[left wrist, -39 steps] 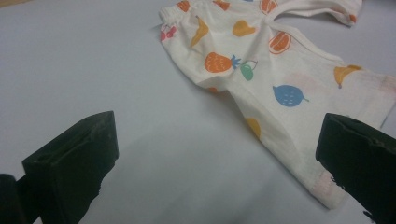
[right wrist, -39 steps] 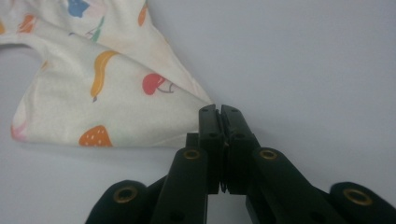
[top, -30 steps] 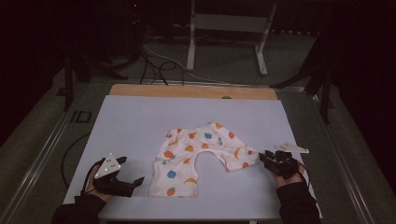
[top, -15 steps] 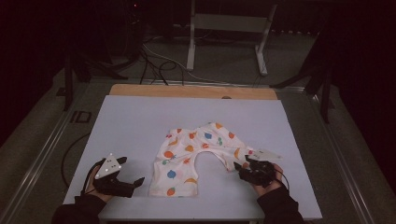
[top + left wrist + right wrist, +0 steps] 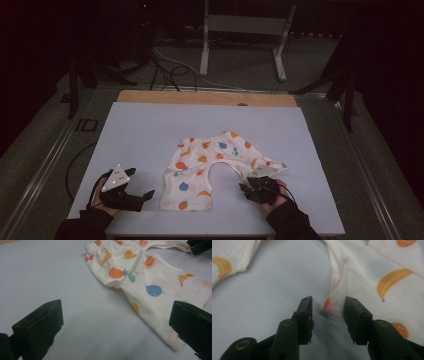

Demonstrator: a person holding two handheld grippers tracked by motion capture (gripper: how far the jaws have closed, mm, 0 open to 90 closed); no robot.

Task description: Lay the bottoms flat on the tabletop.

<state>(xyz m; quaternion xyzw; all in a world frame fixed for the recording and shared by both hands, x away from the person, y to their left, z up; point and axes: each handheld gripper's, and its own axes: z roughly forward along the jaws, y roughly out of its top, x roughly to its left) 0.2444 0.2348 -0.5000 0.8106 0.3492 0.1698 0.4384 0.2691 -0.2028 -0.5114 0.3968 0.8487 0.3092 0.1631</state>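
White baby shorts (image 5: 210, 165) with a fruit print lie flat on the pale mat (image 5: 150, 130), legs toward the person. My left gripper (image 5: 142, 197) rests on the mat just left of the left leg, its jaws wide open and empty; the leg's hem lies by its right jaw in the left gripper view (image 5: 117, 315). My right gripper (image 5: 247, 189) sits at the right leg's lower hem. Its jaws have just been closing and stand partly apart, with the hem's edge (image 5: 334, 305) between the tips (image 5: 328, 307) but not pinched.
A wooden strip (image 5: 200, 97) borders the mat's far side. Behind the table are a metal stand (image 5: 240, 30) and floor cables (image 5: 165, 65). The right gripper's black tip (image 5: 200, 245) shows at the top right of the left gripper view.
The right hand has slid left along the front of the mat, from beside the shorts onto the right leg's hem. The left hand has stayed put.
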